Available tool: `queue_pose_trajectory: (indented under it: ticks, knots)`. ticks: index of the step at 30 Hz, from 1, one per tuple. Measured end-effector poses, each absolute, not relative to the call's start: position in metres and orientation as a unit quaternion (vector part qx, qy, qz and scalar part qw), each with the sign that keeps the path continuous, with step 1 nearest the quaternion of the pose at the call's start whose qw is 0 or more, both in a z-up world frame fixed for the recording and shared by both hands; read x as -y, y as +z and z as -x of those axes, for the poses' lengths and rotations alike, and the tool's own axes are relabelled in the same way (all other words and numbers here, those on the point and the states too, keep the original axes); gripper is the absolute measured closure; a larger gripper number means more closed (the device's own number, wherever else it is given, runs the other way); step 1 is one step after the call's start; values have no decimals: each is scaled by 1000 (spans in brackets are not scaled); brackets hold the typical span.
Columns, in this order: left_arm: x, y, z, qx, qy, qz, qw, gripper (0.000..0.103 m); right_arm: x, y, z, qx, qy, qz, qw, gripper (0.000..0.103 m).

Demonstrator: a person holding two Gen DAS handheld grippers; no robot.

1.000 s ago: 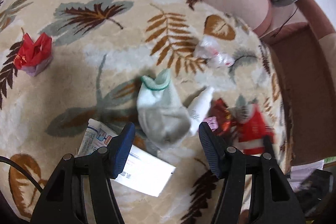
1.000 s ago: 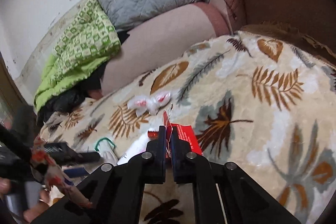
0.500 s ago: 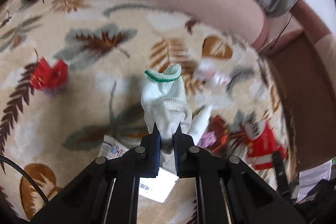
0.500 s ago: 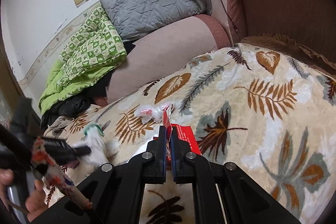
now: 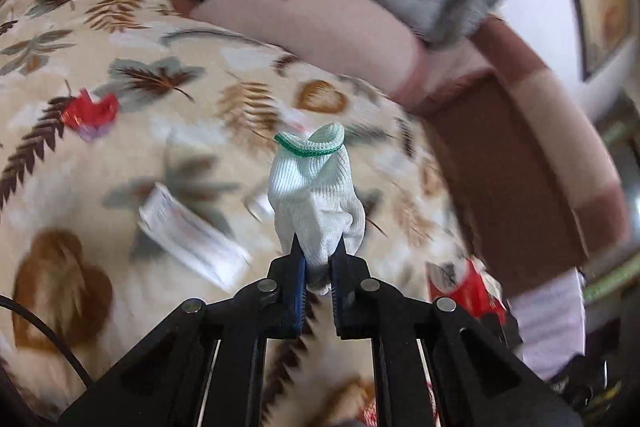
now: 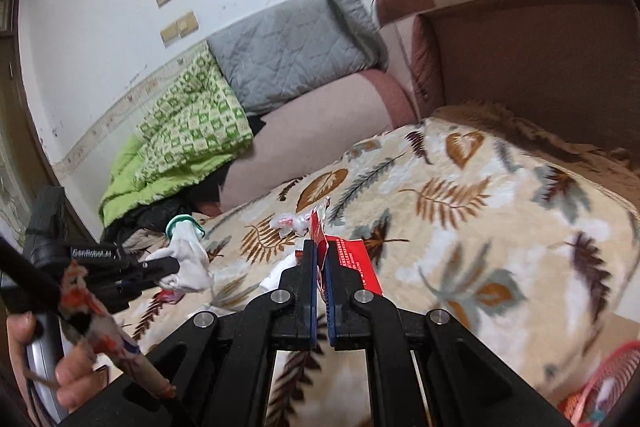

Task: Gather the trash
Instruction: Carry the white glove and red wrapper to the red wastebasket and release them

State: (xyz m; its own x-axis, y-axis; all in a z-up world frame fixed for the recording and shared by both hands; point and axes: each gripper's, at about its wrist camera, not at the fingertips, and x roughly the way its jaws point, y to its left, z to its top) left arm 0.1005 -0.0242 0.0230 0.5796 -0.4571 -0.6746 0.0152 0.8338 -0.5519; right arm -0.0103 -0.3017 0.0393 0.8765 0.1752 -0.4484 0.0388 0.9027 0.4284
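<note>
Both grippers carry soft, light trash above the leaf-print blanket [image 6: 500,211].

The left gripper [image 5: 318,263] has its jaws pinching a limp knit glove [image 5: 316,199] by its finger end, green cuff up at frame centre (it will flop, so a deep bite suits it). The right gripper [image 6: 320,267], level and pointing forward, has jaws pressed on a thin red wrapper [image 6: 352,259], which is crinkly and easily torn.

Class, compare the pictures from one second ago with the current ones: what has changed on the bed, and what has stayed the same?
The left gripper, open a second ago, closed on the white glove and lifted it off the leaf-print blanket. The right gripper stays shut on the red wrapper. The white paper packet and crumpled red wrapper remain on the blanket.
</note>
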Motion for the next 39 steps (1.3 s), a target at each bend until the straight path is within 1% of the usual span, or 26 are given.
queue_pose_trajectory:
  ticks: [6,8,10,16,19,27,39]
  knots:
    - [56,43,-2,-399,-178,215,873,94,322,54,90,-228,6,-234,945,99]
    - [70,46,22,-402,-199,207,869,94,334,58,115,-221,-7,-245,944,99]
    - [85,53,38,-406,-227,197,863,94,346,62,135,-215,-19,-256,942,99]
    - [121,84,79,-379,-275,166,868,94,382,71,191,-195,-65,-270,941,99]
    - [137,92,94,-373,-294,154,866,94,401,73,217,-187,-91,-279,937,99]
    - [196,97,124,-378,-344,110,852,94,433,76,252,-175,-126,-297,930,99]
    - [278,74,154,-412,-409,59,812,93,478,62,300,-182,-182,-323,911,99]
